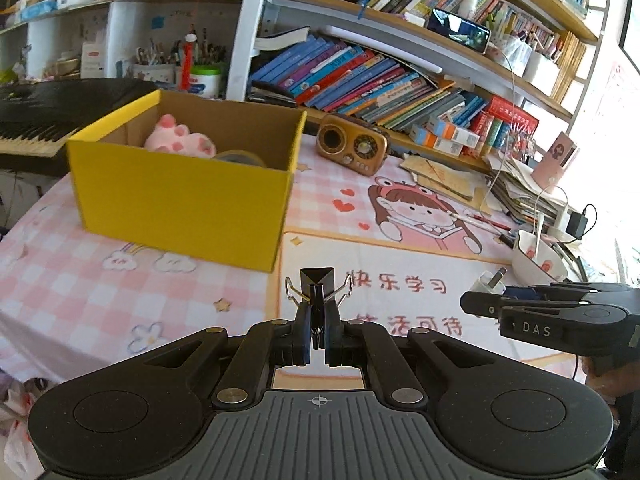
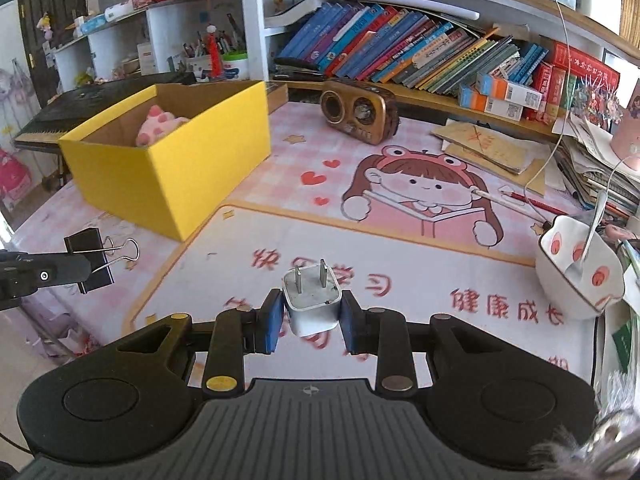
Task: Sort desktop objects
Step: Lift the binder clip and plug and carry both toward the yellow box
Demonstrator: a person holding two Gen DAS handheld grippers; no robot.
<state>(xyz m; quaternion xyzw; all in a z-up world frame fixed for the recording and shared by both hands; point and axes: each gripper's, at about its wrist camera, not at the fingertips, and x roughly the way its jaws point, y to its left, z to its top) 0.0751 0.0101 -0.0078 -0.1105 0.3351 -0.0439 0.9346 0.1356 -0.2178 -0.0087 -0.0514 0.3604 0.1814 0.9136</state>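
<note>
The clip (image 1: 317, 280) is pinched by its body in the closed left gripper (image 1: 318, 334), the plug (image 2: 312, 307) squeezed between the right gripper's (image 2: 310, 322) pads, both lifted off the mat. The box (image 1: 180, 196) sits ahead-left of both. The plug's smooth sides might slip if the squeeze eases before reaching it.

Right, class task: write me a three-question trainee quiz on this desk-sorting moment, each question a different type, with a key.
1. True or false: the left gripper holds a black binder clip.
2. What does the right gripper hold? A) a spoon B) a white charger plug C) a pencil
3. Fill in: a pink plush toy lies inside the ____ box.

Key: 1 true; 2 B; 3 yellow.
</note>
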